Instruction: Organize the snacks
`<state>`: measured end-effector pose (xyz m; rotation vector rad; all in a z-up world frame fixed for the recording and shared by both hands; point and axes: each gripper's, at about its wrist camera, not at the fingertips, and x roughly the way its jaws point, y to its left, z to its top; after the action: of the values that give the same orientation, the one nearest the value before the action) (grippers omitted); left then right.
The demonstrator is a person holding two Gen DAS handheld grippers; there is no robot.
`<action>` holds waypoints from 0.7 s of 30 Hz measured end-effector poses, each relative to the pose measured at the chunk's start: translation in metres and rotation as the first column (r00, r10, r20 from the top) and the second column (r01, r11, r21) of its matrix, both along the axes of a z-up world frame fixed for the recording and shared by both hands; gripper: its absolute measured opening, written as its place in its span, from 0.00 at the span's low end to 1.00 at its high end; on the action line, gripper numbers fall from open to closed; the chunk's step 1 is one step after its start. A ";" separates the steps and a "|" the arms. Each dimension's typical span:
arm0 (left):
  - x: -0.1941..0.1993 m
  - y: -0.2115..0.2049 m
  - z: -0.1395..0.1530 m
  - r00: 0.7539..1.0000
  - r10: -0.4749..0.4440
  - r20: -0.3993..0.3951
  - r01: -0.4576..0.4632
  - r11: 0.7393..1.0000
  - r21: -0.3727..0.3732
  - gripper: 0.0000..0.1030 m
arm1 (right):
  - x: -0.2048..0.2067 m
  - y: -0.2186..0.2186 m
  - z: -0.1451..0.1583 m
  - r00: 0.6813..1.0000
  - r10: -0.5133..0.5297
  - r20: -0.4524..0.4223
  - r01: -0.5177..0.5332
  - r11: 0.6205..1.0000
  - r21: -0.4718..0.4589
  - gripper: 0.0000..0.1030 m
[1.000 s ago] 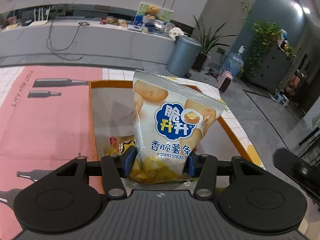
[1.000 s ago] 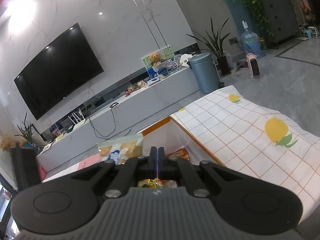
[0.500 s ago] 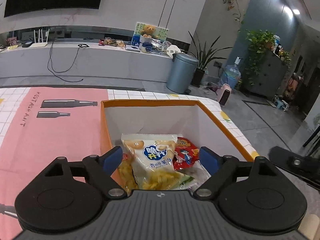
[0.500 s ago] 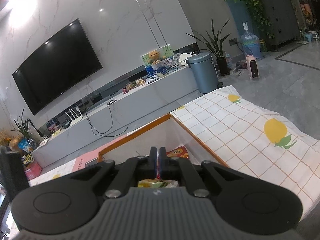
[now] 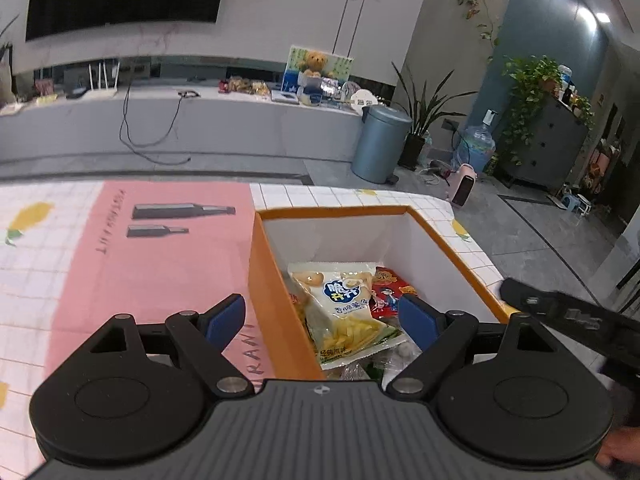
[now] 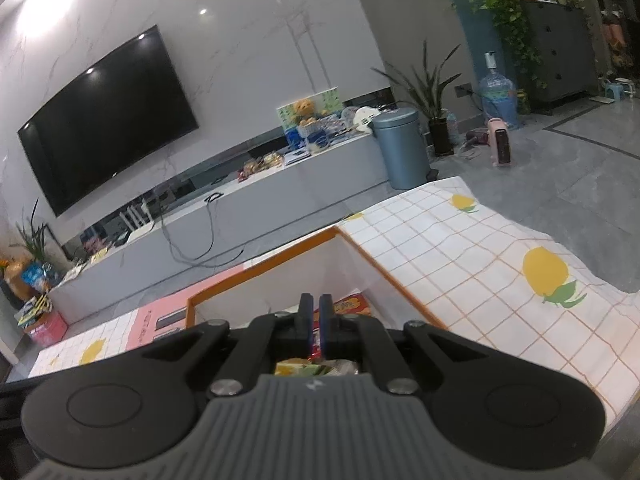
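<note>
1. Far left in the left wrist view, the checked lemon-print tablecloth (image 5: 36, 248) lies flat and bare, with open room right up to its far edge.
2. Next along, the pink mat (image 5: 160, 264) with printed bottles runs up against the orange box (image 5: 269, 304); the box's left wall stands just right of the mat's edge.
3. The left gripper (image 5: 322, 318) hangs above the near left corner of the box, jaws spread wide with nothing held. One blue pad sits over the mat, the other over the box interior, so the orange wall falls between them.
4. The jaws have just been opening, and no pad touches any packet.
5. The potato sticks bag (image 5: 347, 308) lies flat inside the box, below and ahead of the open jaws, apart from both pads. A red snack packet (image 5: 390, 294) lies just beside it on the right.
6. The far half of the box floor shows bare white.
7. At the right edge, the right gripper's dark body juts in over the box's right rim.
8. In the right wrist view, the right gripper (image 6: 315, 320) is closed tight, pads together, over the box (image 6: 264, 266). Whether anything is pinched I cannot tell.
9. Right of that box rim, the tablecloth (image 6: 500, 264) runs clear to the table's edge.
</note>
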<state>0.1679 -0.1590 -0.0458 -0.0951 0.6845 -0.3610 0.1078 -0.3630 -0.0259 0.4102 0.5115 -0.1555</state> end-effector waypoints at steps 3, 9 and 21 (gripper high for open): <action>-0.013 0.002 0.015 1.000 -0.019 0.023 0.019 1.000 0.019 0.98 | -0.002 0.012 0.006 1.000 0.023 -0.019 -0.023 0.999 -0.027 0.03; -0.041 0.001 0.038 0.996 -0.043 0.077 0.039 0.998 0.049 0.98 | -0.034 0.031 0.020 0.995 0.073 -0.068 -0.079 0.993 -0.092 0.33; -0.125 -0.016 0.052 0.983 -0.118 0.139 0.105 0.990 0.098 0.98 | -0.136 0.053 0.045 0.988 0.086 -0.125 -0.103 0.985 -0.138 0.50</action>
<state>0.0434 -0.1753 0.0062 0.0553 0.5627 -0.4394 -0.0286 -0.3102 0.0189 0.2358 0.6316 -0.1250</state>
